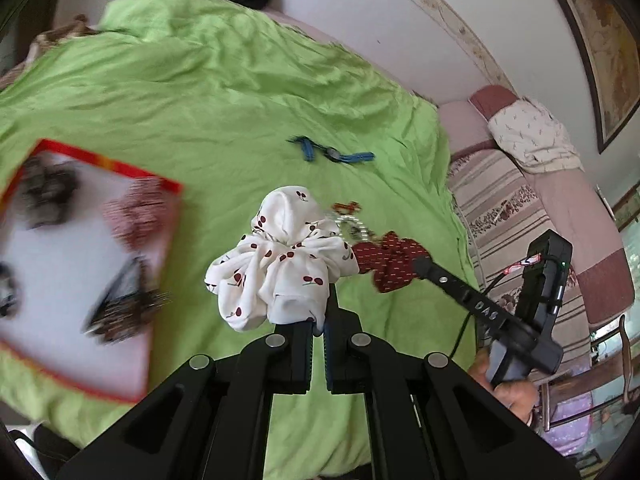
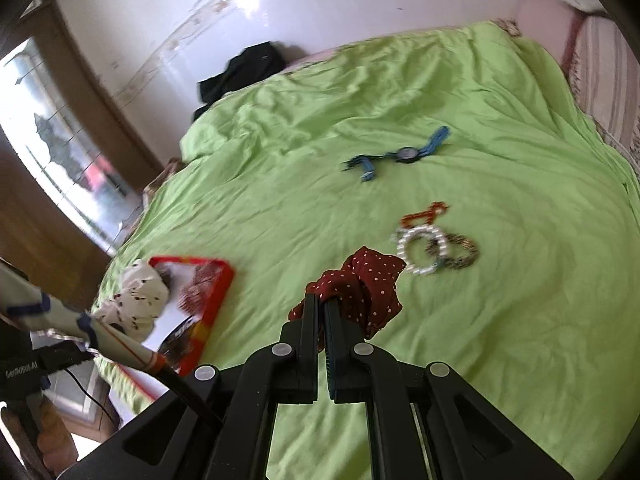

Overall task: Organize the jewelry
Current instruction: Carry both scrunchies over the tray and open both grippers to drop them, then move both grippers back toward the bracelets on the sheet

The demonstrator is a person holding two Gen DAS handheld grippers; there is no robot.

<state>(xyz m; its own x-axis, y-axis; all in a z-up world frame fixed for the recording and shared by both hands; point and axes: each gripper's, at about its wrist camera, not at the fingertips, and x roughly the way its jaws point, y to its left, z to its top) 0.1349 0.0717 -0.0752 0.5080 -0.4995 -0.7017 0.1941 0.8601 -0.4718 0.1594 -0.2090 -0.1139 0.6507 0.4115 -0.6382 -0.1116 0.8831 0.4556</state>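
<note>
White cherry-print fabric scrunchie (image 1: 280, 264) sits clamped in my left claw (image 1: 318, 320); my right claw (image 2: 322, 304) pinches a dark-red dotted fabric scrunchie (image 2: 364, 284), lower centre, above the green bed cover (image 2: 480, 320).

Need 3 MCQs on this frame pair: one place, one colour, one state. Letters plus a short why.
1. Where does the blue watch lie?
A in the red-rimmed tray
B on the green bedspread
C on the floor

2. The scrunchie in the right tongs is:
A dark red with white dots
B white with cherries
C plain black

3. The left tongs are:
A wide open, empty
B shut on the cherry scrunchie
C out of view

Answers: B, it rests on the cover beyond the bracelets; A, dotted red fabric sits between the fingers; B, white cloth is pinched there.
</note>
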